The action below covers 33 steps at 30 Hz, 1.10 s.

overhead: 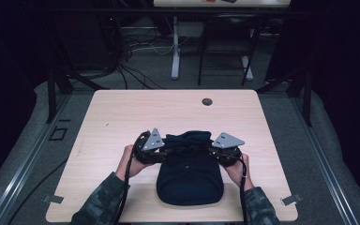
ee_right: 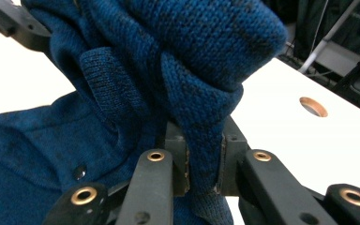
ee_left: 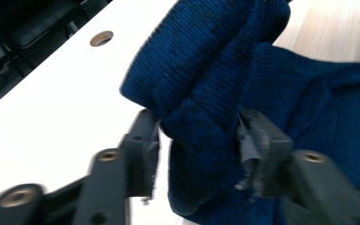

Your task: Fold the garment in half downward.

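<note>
A dark blue knitted garment [overhead: 190, 183] lies folded on the near middle of the wooden table [overhead: 122, 117], its upper part bunched and lifted between the two grippers. My left gripper [overhead: 163, 151] holds the bunch's left side. In the left gripper view, the left gripper [ee_left: 199, 154] has a thick fold of the knit [ee_left: 206, 93] between its jaws. My right gripper [overhead: 213, 153] holds the right side. In the right gripper view, the right gripper [ee_right: 204, 164] is clamped on a narrow fold of the garment [ee_right: 136, 70]. A small dark button [ee_right: 79, 171] shows on the flat part.
A round cable hole [overhead: 207, 101] sits near the table's far edge. Bare tabletop surrounds the garment on the left, right and far side. Beyond the table stand a desk leg [overhead: 175, 51], a dark chair frame [overhead: 225, 51] and floor cables [overhead: 131, 70].
</note>
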Tool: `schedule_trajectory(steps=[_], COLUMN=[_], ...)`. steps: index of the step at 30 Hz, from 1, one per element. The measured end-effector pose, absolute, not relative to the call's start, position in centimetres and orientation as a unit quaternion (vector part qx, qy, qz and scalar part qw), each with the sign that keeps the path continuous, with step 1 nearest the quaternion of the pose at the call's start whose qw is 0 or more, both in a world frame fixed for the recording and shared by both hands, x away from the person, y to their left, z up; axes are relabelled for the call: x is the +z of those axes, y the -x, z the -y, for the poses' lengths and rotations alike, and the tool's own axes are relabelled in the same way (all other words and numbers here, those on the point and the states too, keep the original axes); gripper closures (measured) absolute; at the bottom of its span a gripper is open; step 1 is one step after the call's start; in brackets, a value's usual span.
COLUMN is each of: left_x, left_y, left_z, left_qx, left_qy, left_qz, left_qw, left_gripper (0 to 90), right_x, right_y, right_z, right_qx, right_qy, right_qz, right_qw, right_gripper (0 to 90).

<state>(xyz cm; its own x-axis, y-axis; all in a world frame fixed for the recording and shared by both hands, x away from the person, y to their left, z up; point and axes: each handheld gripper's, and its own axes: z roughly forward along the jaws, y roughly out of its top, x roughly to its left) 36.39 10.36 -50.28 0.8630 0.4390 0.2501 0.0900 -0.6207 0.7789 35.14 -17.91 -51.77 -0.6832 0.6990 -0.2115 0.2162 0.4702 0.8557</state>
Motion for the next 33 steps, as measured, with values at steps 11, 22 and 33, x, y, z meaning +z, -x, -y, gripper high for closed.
schedule_trajectory(steps=[11, 22, 33], left_x=[-50.5, -51.0, -51.6], left_y=[-35.7, -35.2, -34.7], left_z=[-9.7, -9.8, -10.1], left_qx=[0.218, 0.2, 0.182], left_qy=[-0.881, -0.888, -0.89], left_qz=[-0.127, -0.126, -0.122], left_qw=[0.401, 0.395, 0.4], left_gripper=[67.6, 66.9, 67.4], right_x=[-50.6, -50.9, -52.2], right_y=[-35.5, -34.6, -33.7], right_z=[18.7, 18.7, 18.8], right_qx=[0.395, 0.383, 0.38], right_qy=[-0.294, -0.292, -0.288], right_qz=[-0.853, -0.86, -0.864], right_qw=[0.174, 0.169, 0.163], right_gripper=[54.1, 63.7, 66.6])
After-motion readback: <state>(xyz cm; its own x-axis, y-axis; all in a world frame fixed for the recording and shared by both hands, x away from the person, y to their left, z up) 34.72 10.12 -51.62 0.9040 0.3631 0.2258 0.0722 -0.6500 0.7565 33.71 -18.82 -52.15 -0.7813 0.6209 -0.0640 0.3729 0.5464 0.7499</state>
